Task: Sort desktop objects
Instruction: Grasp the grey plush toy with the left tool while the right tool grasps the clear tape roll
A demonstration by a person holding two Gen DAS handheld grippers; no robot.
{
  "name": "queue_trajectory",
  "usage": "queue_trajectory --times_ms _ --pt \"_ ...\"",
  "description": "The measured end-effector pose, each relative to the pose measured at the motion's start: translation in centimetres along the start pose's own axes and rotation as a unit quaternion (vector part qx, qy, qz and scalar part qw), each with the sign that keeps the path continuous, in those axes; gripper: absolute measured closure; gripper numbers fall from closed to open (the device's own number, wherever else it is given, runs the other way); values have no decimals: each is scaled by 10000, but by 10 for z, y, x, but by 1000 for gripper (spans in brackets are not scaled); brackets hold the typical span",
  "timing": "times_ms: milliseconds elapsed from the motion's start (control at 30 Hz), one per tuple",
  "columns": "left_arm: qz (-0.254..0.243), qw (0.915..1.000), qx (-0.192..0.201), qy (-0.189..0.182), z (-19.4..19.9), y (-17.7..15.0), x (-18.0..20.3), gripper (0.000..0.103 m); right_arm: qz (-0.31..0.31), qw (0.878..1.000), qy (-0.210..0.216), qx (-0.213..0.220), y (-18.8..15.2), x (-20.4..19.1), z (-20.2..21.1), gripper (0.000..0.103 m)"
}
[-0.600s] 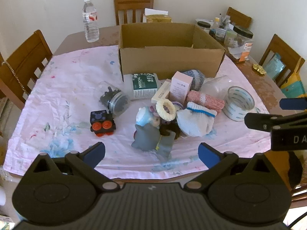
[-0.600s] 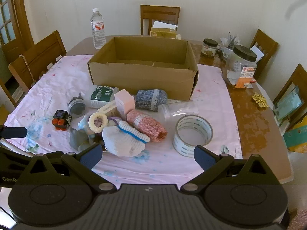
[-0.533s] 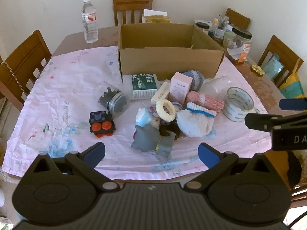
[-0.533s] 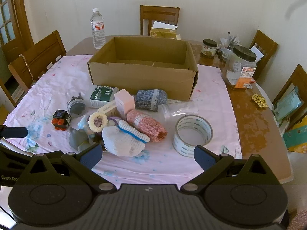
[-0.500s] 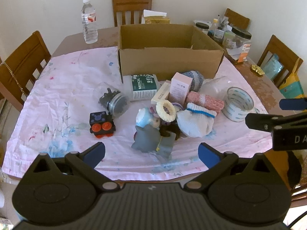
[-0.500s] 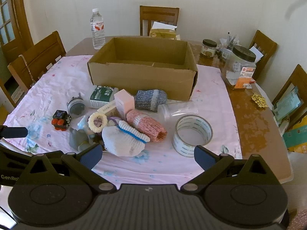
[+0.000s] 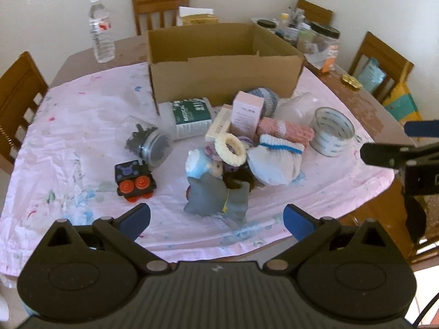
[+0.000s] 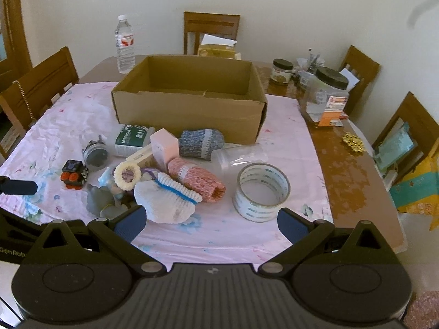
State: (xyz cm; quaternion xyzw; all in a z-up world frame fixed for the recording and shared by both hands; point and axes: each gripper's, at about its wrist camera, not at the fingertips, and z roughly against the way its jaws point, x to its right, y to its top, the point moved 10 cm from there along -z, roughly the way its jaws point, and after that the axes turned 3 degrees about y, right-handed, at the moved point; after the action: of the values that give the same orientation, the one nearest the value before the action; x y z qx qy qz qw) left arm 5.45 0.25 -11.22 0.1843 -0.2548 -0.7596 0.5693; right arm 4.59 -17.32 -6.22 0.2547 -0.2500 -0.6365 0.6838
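Left gripper (image 7: 216, 219) and right gripper (image 8: 210, 223): both spread wide, grasping nothing, held above the near table edge. Toys, rolled socks (image 8: 167, 201), tape roll (image 8: 260, 192) and jar (image 7: 149, 146): heaped on the pink cloth (image 7: 68, 126), just before the open cardboard box (image 8: 189, 109).

The cardboard box (image 8: 189, 109) looks matt and brown. The tablecloth (image 8: 68, 120) is thin wrinkled pink cloth. The tape roll (image 8: 260, 192) is glossy clear plastic. The pink sock (image 8: 196, 179) is rough knit. The table (image 8: 348, 170) is shiny worn wood.
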Motion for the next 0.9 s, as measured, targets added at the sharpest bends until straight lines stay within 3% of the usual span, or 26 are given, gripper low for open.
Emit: queue_trajectory --times_ms 100,300,533,900 --pt "-156 9998 152 11 -2 1 -2 1 -20 9999 -134 64 -1 -1 4 0" --pt "-115 9998 88 -105 -17 2 -5 1 146 9993 -333 129 -5 -3 8 0" --pt "-74 9997 100 -229 -37 0 2 1 320 9994 -87 106 -4 -1 -7 0" --pt "-373 9992 83 80 -66 9 5 3 514 9980 345 -113 1 22 -52 0"
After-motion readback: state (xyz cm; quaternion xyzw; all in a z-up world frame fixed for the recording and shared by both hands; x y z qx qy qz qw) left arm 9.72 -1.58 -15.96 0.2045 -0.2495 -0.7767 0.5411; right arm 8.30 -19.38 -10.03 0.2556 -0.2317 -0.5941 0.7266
